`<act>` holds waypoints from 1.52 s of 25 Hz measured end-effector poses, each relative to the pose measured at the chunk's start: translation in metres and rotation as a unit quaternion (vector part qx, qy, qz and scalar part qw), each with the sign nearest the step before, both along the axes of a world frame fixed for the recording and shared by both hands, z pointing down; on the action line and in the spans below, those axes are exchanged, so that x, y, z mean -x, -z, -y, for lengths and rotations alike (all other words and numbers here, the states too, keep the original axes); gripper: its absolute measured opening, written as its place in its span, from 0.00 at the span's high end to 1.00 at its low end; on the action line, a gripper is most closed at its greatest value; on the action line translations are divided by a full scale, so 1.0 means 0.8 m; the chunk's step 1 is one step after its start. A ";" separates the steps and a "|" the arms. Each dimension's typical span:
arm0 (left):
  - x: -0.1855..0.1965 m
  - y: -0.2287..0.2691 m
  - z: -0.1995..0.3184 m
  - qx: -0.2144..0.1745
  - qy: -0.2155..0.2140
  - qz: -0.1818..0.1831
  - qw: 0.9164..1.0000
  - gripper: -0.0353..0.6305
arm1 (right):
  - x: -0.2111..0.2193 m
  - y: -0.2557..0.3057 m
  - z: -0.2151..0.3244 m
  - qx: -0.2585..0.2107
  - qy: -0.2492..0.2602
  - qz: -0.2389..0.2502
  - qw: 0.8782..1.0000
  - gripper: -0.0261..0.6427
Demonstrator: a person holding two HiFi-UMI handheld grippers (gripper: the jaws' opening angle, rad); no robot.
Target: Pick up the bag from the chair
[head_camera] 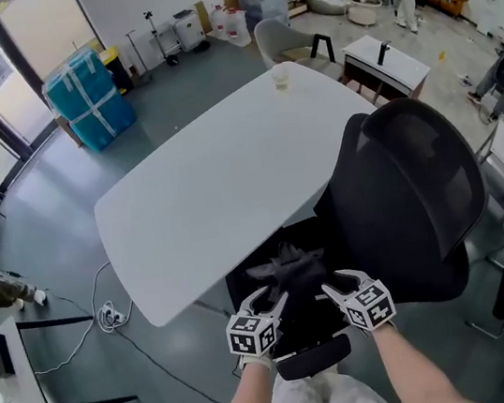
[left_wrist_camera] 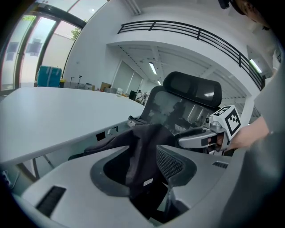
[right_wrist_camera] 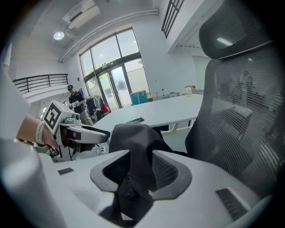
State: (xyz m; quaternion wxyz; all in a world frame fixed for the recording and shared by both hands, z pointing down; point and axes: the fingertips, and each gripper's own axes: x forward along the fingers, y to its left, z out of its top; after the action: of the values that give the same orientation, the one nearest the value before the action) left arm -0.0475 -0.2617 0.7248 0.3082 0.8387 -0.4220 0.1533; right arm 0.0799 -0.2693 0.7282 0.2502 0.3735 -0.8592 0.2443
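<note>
I am finding no legible text or numbers, white tag (left_wrist_camera: 148,181) on the bag (left_wrist_camera: 141,147) showing too blurred to read.

A white desk (head_camera: 196,205) standing on the grey floor (head_camera: 72,262) carries a small clear cup (head_camera: 281,76) near its far end, toward one o'clock, with a black chair (head_camera: 411,189) at its five-o'clock edge.

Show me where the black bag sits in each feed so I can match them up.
Head view: the bag is bottom centre, between the left gripper and the right gripper.
Left gripper view: the bag is at centre, its dark fabric pinched between the jaws.
Right gripper view: the bag is just left of centre, bunched up between the jaws.
Shared landmark: the chair's mesh back, right of the bag in every view.
</note>
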 end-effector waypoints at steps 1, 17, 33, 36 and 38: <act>0.000 -0.003 0.001 0.004 -0.002 0.002 1.000 0.66 | 0.002 -0.002 0.001 0.003 0.002 0.000 1.000 0.72; -0.030 -0.030 0.014 0.023 -0.030 0.003 0.999 0.67 | 0.015 -0.025 0.010 0.017 0.002 -0.011 1.000 0.75; -0.014 -0.010 0.027 0.016 -0.004 -0.005 1.000 0.88 | 0.027 0.000 0.018 -0.001 -0.018 0.003 1.000 0.92; -0.015 0.002 0.027 0.013 -0.004 -0.011 1.000 0.90 | 0.027 0.010 0.018 -0.003 -0.028 0.012 1.000 0.93; -0.015 0.011 0.027 0.007 -0.006 -0.014 1.000 0.90 | 0.026 0.018 0.018 -0.007 -0.031 0.017 0.999 0.93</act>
State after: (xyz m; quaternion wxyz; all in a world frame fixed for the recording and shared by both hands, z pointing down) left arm -0.0354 -0.2835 0.7160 0.3190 0.8413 -0.4111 0.1463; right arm 0.0589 -0.2839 0.7138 0.2249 0.3974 -0.8531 0.2524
